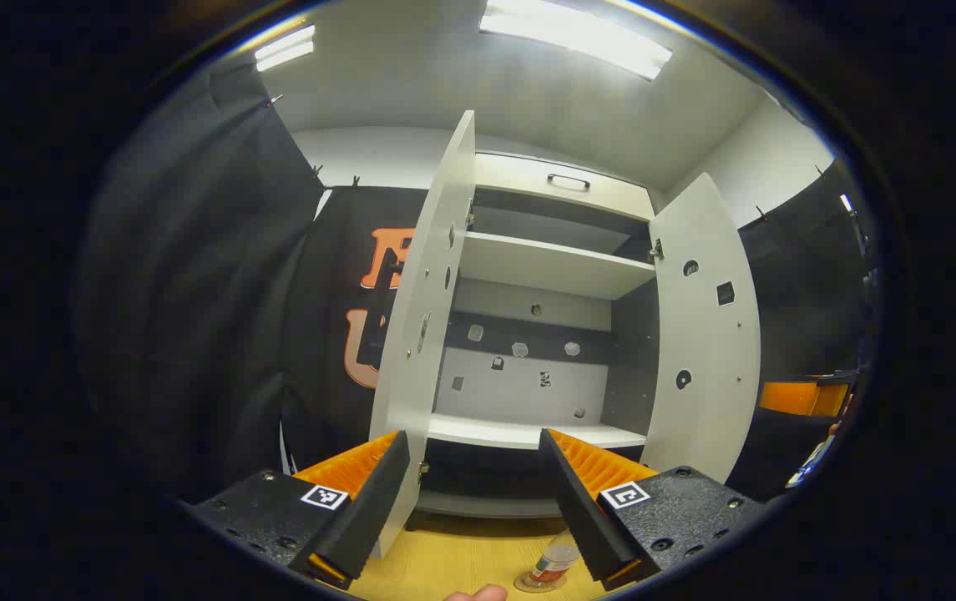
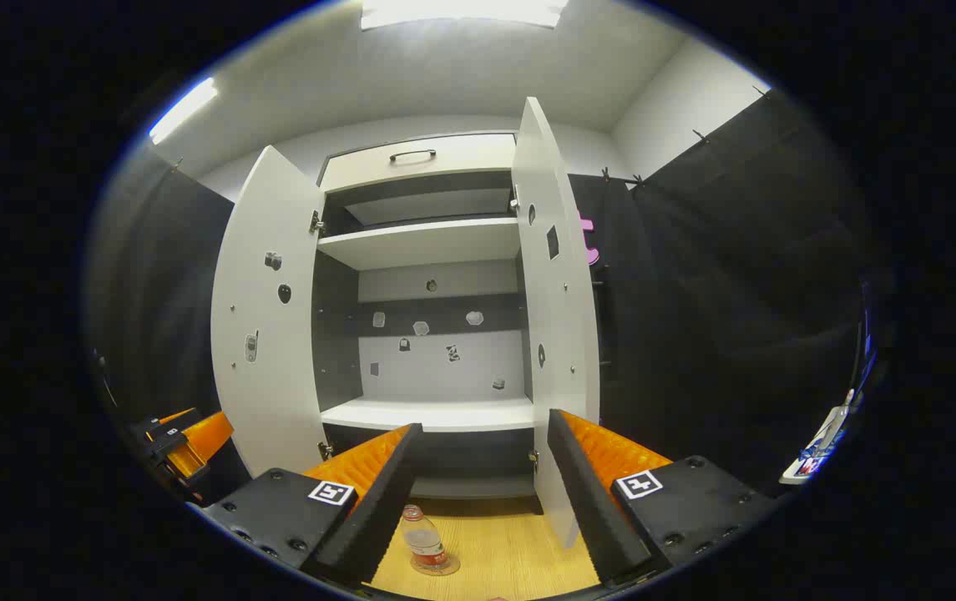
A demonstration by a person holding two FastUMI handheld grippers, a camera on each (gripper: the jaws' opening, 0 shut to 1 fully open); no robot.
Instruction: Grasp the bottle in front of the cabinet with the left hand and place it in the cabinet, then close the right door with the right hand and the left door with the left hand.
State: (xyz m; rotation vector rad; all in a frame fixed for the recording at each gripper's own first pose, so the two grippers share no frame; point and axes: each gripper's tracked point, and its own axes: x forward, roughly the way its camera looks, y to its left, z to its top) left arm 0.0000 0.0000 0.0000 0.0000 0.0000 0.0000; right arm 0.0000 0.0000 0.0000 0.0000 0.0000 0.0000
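Both jaws apart, empty — bottle (image 2: pixel 425 542) upright on bench (image 2: pixel 511 551) before open cabinet (image 2: pixel 436 242). Risk: left gripper (image 1: pixel 478 501) tipping bottle, clipping left door (image 1: pixel 427 317).

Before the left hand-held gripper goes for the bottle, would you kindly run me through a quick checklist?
1. Bottle upright on the wooden floor in front of the cabinet: ok.
2. Left hand-held gripper open and empty: ok.
3. Left hand-held gripper around the bottle: not ok; the bottle sits low, beside its right finger.
4. Left door and right door open: ok.
5. Lower shelf free for the bottle: ok.
6. Right hand-held gripper open, clear of the bottle: ok.
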